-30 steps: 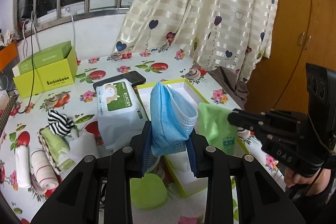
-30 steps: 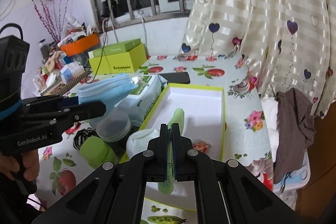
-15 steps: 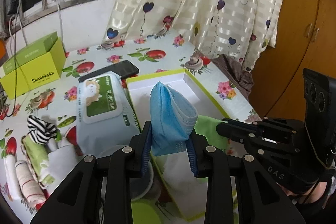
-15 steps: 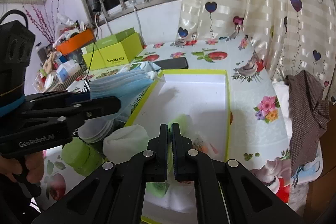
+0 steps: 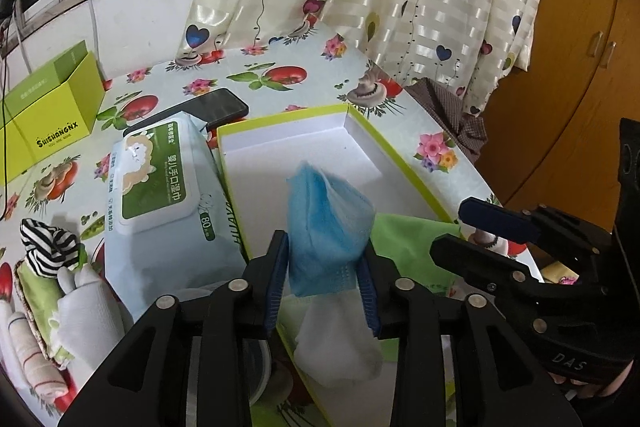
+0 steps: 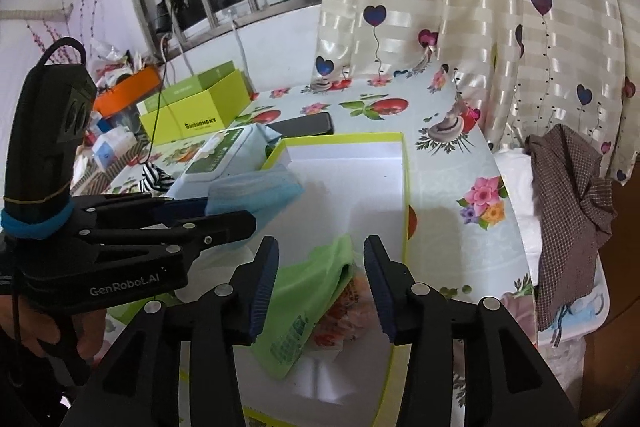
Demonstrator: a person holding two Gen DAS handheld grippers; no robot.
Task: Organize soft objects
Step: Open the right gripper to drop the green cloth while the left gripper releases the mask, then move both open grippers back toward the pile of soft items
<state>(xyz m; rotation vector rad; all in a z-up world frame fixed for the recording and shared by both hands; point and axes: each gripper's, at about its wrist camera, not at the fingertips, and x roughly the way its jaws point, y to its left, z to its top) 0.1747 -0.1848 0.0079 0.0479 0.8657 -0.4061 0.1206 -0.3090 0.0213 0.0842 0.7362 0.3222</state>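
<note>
Right claw (image 6: pixel 318 281): jaws have just been opening and stand wide; the green cloth (image 6: pixel 308 301) lies free between them inside the box (image 6: pixel 405 187). Left claw (image 5: pixel 323 281): jaws have just been opening, the blue face mask (image 5: pixel 326 227) between them, apparently barely gripped. Risk: the mask may drop onto the box's near rim, outside, beside the wipes pack (image 5: pixel 160 195).

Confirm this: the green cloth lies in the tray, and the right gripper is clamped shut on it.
Not quite. The green cloth does lie in the tray, but the right gripper has just opened; the right wrist view shows its pads apart, off the cloth.
</note>
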